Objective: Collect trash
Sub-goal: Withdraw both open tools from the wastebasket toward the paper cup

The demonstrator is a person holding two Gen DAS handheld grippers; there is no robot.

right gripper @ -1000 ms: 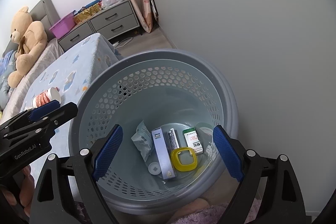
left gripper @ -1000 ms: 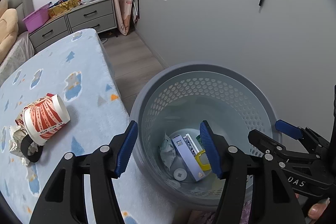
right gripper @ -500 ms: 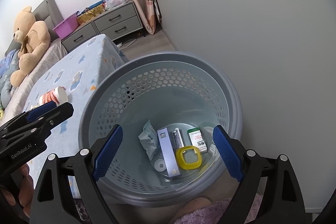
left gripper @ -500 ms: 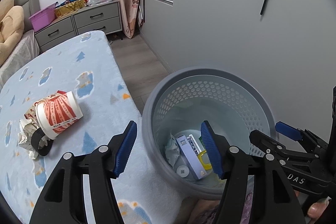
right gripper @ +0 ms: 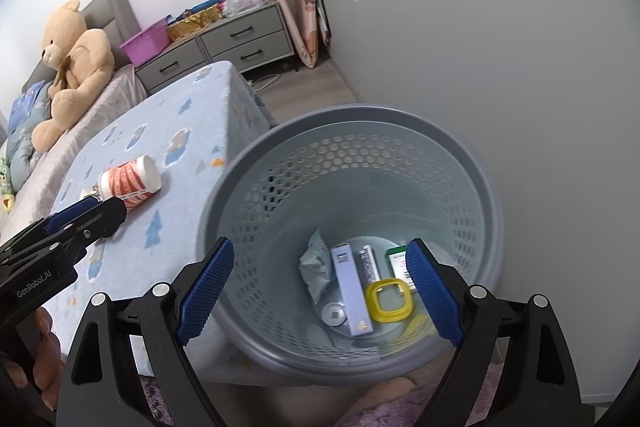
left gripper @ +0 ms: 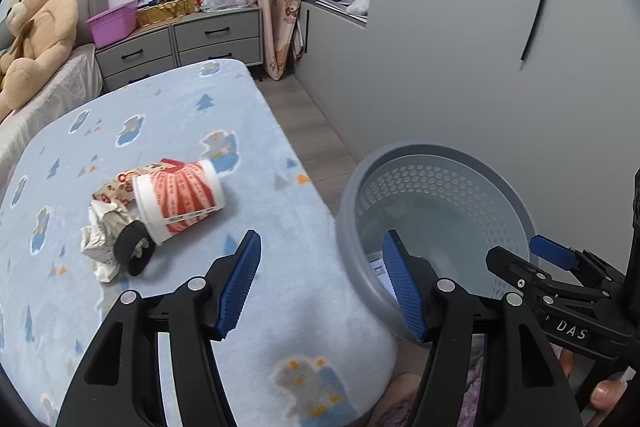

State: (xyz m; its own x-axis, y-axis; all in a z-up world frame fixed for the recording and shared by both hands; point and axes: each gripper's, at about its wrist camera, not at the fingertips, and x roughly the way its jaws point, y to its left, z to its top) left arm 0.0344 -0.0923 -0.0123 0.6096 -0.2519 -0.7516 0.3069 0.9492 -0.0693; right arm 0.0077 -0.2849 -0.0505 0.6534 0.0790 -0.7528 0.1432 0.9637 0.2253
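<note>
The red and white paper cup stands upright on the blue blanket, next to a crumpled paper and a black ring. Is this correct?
Not quite. The red and white paper cup lies on its side, not upright; the left wrist view shows this clearly. The rest holds: it is on the blue blanket, next to the crumpled paper and the black ring.
</note>
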